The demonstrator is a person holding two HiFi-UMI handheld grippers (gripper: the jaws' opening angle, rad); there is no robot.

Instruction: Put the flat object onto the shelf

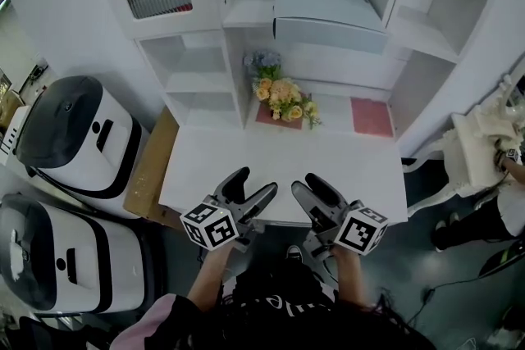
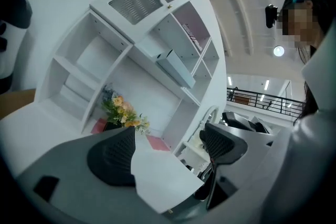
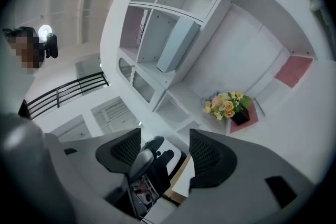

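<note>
A flat grey object (image 1: 326, 11) lies on the middle shelf (image 1: 246, 12) of the white cabinet, so the task looks finished, as far as I can judge. Over the desk's (image 1: 287, 160) near edge, the left gripper (image 1: 254, 183) and right gripper (image 1: 314, 186) hang with jaws apart, holding and touching nothing.

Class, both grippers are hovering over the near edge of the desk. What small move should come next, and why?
Probably ease the right gripper forward toward the pink mat at the back right of the desk. Both it and the left gripper are open and empty, nothing flat has been picked up, and the mat lies on the right gripper's side.
</note>
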